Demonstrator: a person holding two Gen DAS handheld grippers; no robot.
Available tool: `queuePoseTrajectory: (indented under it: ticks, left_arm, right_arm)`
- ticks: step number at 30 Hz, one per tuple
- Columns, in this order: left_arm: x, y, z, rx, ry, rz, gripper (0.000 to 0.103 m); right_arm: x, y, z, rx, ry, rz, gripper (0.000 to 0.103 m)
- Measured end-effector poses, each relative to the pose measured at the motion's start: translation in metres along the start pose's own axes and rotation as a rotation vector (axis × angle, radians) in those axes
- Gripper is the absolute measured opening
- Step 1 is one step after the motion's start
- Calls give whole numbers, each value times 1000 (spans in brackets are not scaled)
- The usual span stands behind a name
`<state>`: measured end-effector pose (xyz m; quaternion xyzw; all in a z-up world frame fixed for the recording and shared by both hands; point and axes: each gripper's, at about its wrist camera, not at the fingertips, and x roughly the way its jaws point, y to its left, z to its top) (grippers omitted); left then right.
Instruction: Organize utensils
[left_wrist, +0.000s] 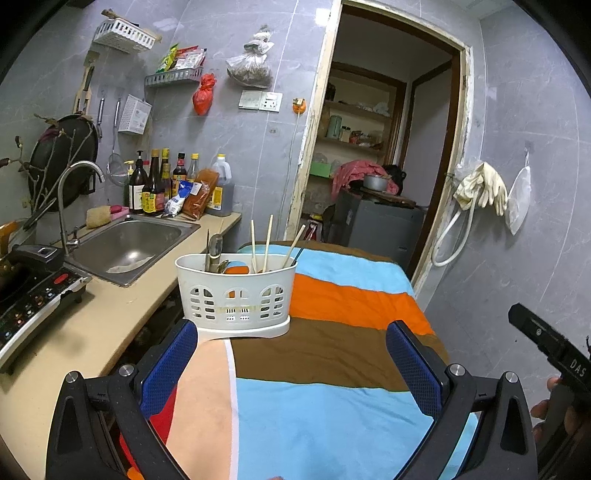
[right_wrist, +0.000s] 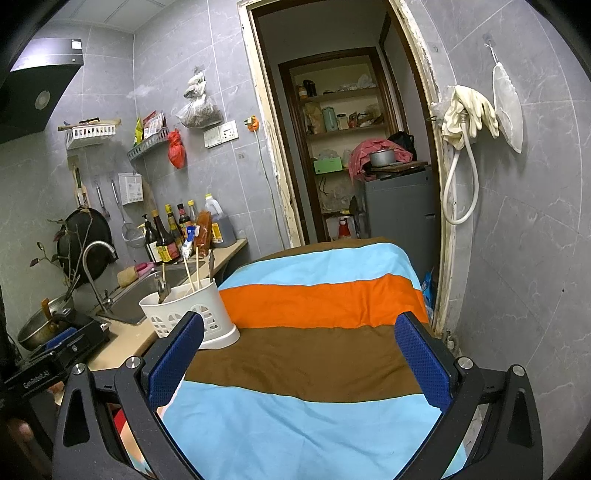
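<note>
- Left gripper: jaws spread, empty; white utensil caddy at frame centre on the striped cloth;
- Right gripper: jaws spread, empty; chopsticks upright in caddy.

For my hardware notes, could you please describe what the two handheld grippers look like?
Both the left gripper and the right gripper look alike: matte black angular frames with triangular cut-outs and silver round bolts, carrying flat jaws faced with blue textured padding. No cables show. One housing reads "GenRobot.AI".

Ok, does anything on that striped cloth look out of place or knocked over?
Nothing stands out. The white utensil caddy stands upright at the left edge of the striped cloth, with chopsticks leaning inside it. Both grippers are open and hold nothing.
</note>
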<state>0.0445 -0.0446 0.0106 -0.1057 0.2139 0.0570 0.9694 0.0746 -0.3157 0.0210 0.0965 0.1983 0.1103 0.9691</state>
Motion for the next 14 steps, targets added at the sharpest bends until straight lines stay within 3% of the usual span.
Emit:
queuePoseTrajectory:
  ticks: [14]
  left_arm:
    - [10,6,2,-16,13,2,102]
  right_arm:
    - [2,4,-8,3,16,-5,101]
